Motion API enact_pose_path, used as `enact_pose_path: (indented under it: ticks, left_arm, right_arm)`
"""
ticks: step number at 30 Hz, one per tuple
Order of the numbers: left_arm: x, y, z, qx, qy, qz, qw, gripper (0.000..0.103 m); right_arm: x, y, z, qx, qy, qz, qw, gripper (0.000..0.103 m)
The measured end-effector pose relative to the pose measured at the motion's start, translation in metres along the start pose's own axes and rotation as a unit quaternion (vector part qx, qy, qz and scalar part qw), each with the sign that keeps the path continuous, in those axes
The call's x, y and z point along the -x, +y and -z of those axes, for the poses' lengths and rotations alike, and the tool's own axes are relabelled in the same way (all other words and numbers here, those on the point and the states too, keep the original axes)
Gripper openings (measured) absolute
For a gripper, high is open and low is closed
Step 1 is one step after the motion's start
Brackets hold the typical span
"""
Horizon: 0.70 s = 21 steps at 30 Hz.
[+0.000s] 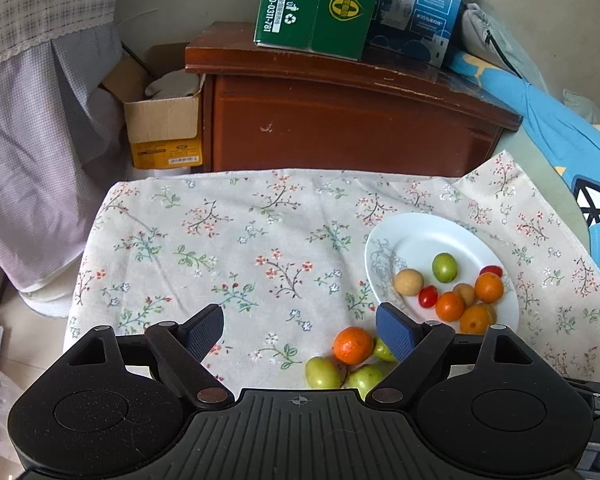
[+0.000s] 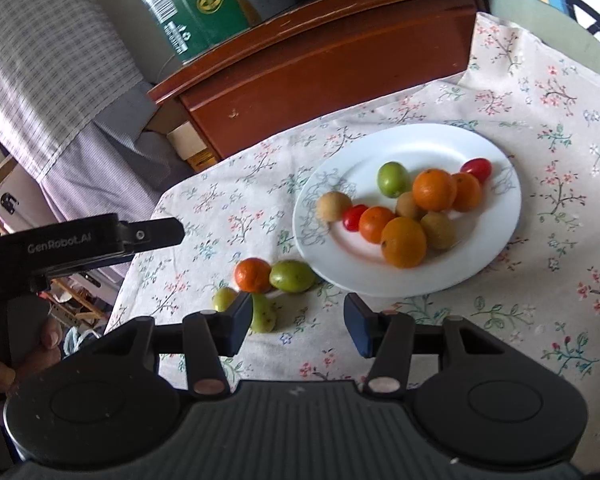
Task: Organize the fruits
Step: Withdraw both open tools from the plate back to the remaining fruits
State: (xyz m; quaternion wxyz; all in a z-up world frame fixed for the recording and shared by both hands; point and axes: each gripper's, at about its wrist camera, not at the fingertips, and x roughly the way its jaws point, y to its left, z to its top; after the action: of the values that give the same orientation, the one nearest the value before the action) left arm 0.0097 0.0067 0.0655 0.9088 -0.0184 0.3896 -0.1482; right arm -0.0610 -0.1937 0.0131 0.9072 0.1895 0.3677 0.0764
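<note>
Four loose fruits are left on the floral tablecloth (image 2: 540,128) at seven o'clock of the white oval plate (image 2: 500,216): the small round orange citrus (image 1: 352,345) is seen just inside the wide-open, empty left gripper (image 1: 300,330) (right gripper (image 2: 298,326) half-open, empty, green fruit (image 2: 263,314) behind its left pad)

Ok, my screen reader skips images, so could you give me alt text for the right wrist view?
A white plate on a floral tablecloth holds oranges, cherry tomatoes, a green fruit and brownish fruits. Beside it on the cloth lie one small orange and three green fruits. The right tongs hang open and empty in front.
</note>
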Motion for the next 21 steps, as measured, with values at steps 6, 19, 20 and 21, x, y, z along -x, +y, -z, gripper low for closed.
enact_pose_path:
  ticks: [6, 19, 20, 21]
  left_arm:
    - [-0.006, 0.015, 0.007, 0.012, 0.019, -0.024, 0.9995, 0.085]
    - [-0.016, 0.026, 0.018, 0.016, 0.049, -0.045, 0.9976, 0.084]
    - [-0.016, 0.025, 0.018, 0.014, 0.050, -0.044, 0.9977, 0.084]
    - [-0.016, 0.025, 0.018, 0.014, 0.050, -0.043, 0.9977, 0.084]
  right_arm:
    - [-0.016, 0.019, 0.007, 0.047, 0.009, -0.017, 0.999, 0.052]
    - [-0.040, 0.028, 0.009, 0.083, 0.011, -0.015, 0.996, 0.041]
    - [-0.042, 0.029, 0.009, 0.088, 0.010, -0.012, 0.996, 0.040]
    - [-0.043, 0.031, 0.010, 0.094, 0.010, -0.011, 0.995, 0.039]
